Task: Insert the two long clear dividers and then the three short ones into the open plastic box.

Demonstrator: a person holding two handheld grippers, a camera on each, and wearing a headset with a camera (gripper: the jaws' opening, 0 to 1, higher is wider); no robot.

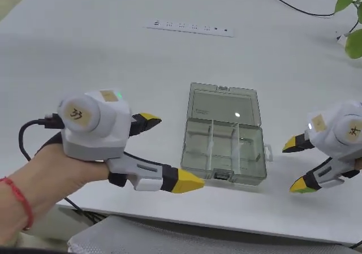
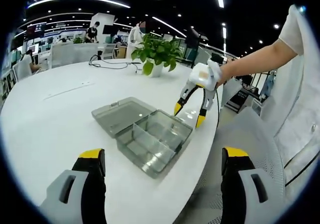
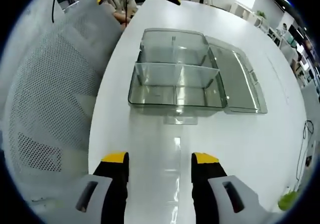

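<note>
The clear plastic box (image 1: pixel 225 172) lies open in the middle of the white table (image 1: pixel 113 56), its lid (image 1: pixel 224 104) folded back flat behind it. Clear dividers (image 1: pixel 210 142) stand inside and split the box into compartments. My left gripper (image 1: pixel 171 150) hovers open just left of the box, nothing between its yellow-tipped fingers. To the right of the box, my right gripper (image 1: pixel 294 166) is open and empty too. The left gripper view has the box (image 2: pixel 131 151) ahead and the right gripper (image 2: pixel 188 116) beyond it. In the right gripper view the box (image 3: pixel 150 102) sits ahead of my right gripper (image 3: pixel 160 158).
A white power strip (image 1: pixel 189 29) lies at the back of the table, with black cables (image 1: pixel 294 5) and plant leaves (image 1: pixel 350 16) at the far right. A grey mesh chair (image 1: pixel 169 237) stands below the table's near edge. A potted plant (image 2: pixel 155 54) stands behind the box.
</note>
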